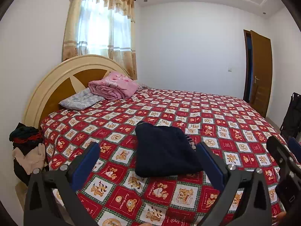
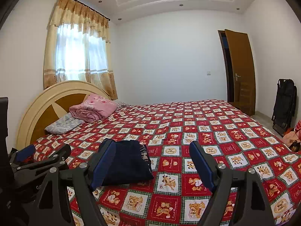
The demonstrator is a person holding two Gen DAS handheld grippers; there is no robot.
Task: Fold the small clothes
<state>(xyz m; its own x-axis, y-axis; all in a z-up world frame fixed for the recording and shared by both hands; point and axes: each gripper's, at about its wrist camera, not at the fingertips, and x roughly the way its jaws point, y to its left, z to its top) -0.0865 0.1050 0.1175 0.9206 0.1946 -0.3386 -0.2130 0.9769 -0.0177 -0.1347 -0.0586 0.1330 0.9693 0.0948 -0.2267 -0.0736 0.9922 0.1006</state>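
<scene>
You are holding both tools low over the near edge of the bed [image 1: 216, 116], and neither is gripping anything. Your left gripper [image 1: 148, 158] is standing with its jaws spread wide, blue pads bare, the dark navy garment [image 1: 165, 150] lying on the bedspread just beyond them. Your right gripper [image 2: 152, 162] is likewise released, jaws well apart and empty; from its own camera the garment [image 2: 128, 162] is sitting partly behind its left pad, beside it, not between the pads.

The garment is resting as a compact, already doubled bundle near the bed's front edge, a striped bit of cloth [image 1: 191, 141] peeking out at its right side. It is looking soft, limp and light, probably a knit, so it should be drooping and sliding out of shape once lifted by one point. I would judge the near corners or the near hem the best places to pinch, one tool to each, taking only the layers you mean to move.

Farther up the bed, by the headboard [image 1: 62, 82], a pink folded blanket [image 1: 114, 86] is lying on a pale pillow [image 1: 80, 99]. Left of the bed a heap of clothes [image 1: 28, 146] is waiting.
</scene>
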